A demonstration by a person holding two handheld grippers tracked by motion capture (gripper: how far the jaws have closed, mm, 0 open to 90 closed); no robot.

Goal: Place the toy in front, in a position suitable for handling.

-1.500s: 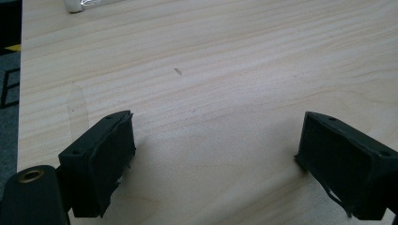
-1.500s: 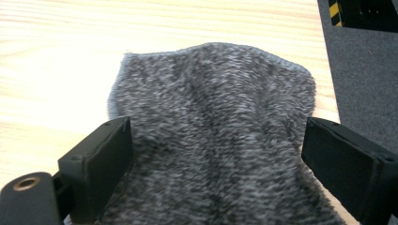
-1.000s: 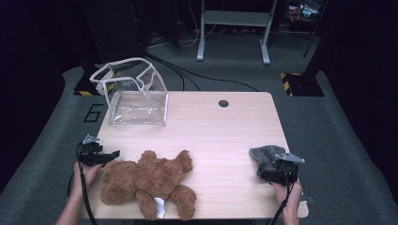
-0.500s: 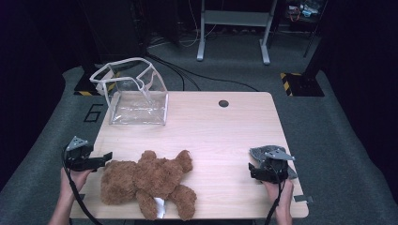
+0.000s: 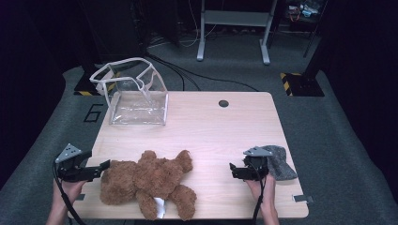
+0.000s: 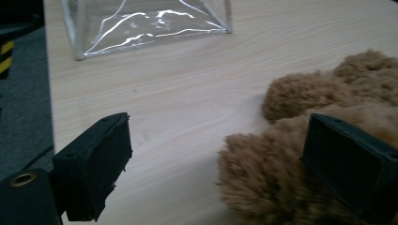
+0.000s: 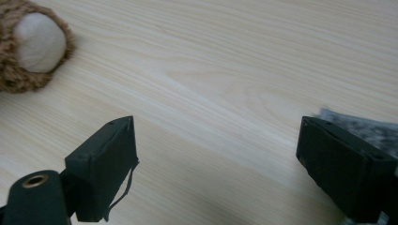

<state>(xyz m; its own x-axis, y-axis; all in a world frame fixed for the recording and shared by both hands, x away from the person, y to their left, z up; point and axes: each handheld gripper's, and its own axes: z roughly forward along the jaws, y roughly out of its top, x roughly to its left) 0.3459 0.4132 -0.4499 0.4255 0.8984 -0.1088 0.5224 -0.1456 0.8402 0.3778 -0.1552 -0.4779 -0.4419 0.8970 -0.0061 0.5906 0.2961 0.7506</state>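
Fur fills the space ahead of my left gripper [image 5: 104, 165] — a brown plush teddy bear [image 5: 149, 182], shaggy and rounded, lying flat on the pale wood-grain table [image 5: 211, 126]. My left jaws stand wide apart; in the left gripper view the bear's [image 6: 300, 159] tufted pile sits by the right-hand black jaw, with bare wood in front of the other, and I cannot tell whether the pad touches the fur. Beyond those jaws, farther across the table, stands a clear plastic pouch [image 5: 136, 93] with white piping, boxy and glossy, its mouth gaping upward.

My right gripper [image 5: 233, 170] also hangs open with nothing between its blocky, matte jaws — only smooth board. Just beside it, on its outer side, lies a grey speckled cloth [image 5: 281, 161], soft and crumpled. Well ahead of its left jaw, a round cream foot pad [image 7: 40, 42] ringed in brown fur faces me.
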